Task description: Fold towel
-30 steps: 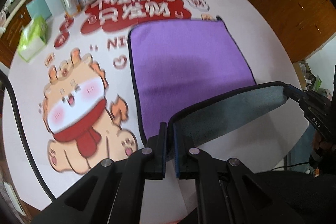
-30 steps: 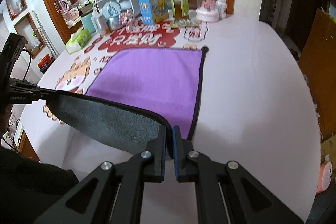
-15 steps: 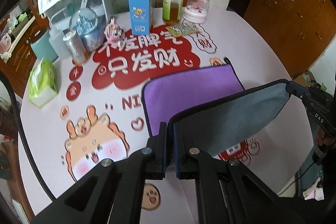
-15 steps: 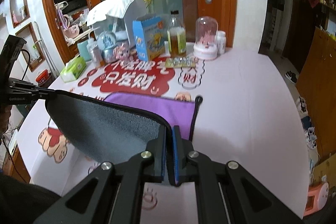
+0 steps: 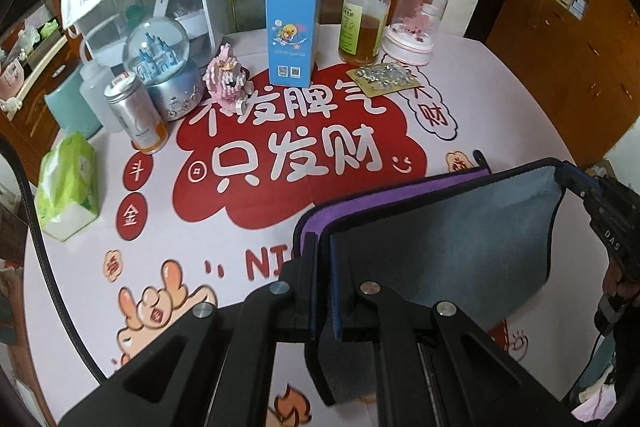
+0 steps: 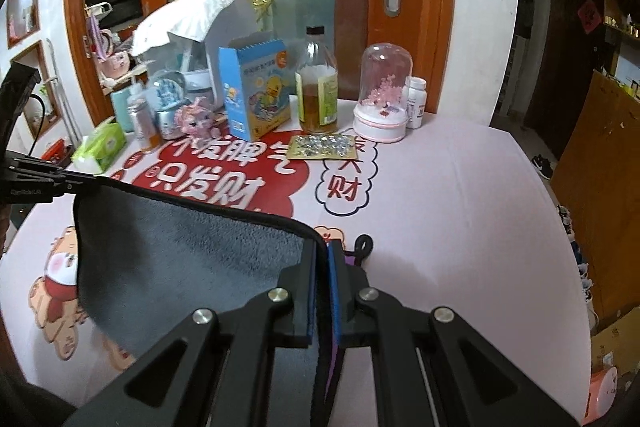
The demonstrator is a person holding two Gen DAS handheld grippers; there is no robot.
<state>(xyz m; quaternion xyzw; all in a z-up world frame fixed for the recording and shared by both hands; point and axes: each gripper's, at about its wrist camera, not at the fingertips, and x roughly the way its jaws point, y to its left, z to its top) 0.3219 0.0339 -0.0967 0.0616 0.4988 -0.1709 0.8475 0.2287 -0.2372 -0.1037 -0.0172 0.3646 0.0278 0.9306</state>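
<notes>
The towel (image 5: pixel 448 247) is purple on one side and grey on the other, with a black hem. My left gripper (image 5: pixel 324 287) is shut on one corner and my right gripper (image 6: pixel 322 291) is shut on the other corner of the same edge. That edge is lifted and stretched between them, grey side (image 6: pixel 180 259) facing me, over the purple half (image 5: pixel 384 199) that lies on the table. The right gripper shows at the right of the left wrist view (image 5: pixel 600 203), the left gripper at the left of the right wrist view (image 6: pixel 44 179). The towel's hang loop (image 6: pixel 362 247) lies past the right fingers.
The table (image 6: pixel 460 227) has a pink cover with red characters. At its far side stand a blue carton (image 5: pixel 292 35), an oil bottle (image 5: pixel 364 15), a glass dome (image 5: pixel 416 23), a snow globe (image 5: pixel 160 59), a can (image 5: pixel 136 111), a pink toy (image 5: pixel 226 79), a tissue pack (image 5: pixel 68 187) and a foil blister card (image 5: pixel 380 79).
Both grippers have carried the lifted towel edge forward over the purple half. Far less purple shows now, and the far objects look closer.
</notes>
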